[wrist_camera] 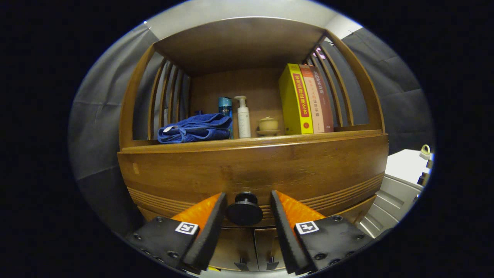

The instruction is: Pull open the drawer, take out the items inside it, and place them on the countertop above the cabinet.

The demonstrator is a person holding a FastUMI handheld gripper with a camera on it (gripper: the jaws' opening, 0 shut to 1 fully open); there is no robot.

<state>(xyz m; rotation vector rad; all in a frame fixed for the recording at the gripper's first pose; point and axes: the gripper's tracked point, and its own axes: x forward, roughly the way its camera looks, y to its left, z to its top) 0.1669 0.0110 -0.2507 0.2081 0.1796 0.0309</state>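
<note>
A wooden cabinet stands right in front of me, its drawer front (pixel 251 170) shut flush under the countertop (pixel 254 142). A round black knob (pixel 244 210) sticks out of the drawer's lower middle. My gripper (pixel 247 199) is open, with one finger on each side of the knob and a small gap left between each pad and the knob. The drawer's inside is hidden.
On the countertop lie a folded blue towel (pixel 197 129), a blue bottle (pixel 225 108), a white pump bottle (pixel 243 119), a small lidded cup on a saucer (pixel 268 125) and three upright books (pixel 305 100). Slatted sides and a shelf roof enclose it. Two lower doors (pixel 254 247) sit below.
</note>
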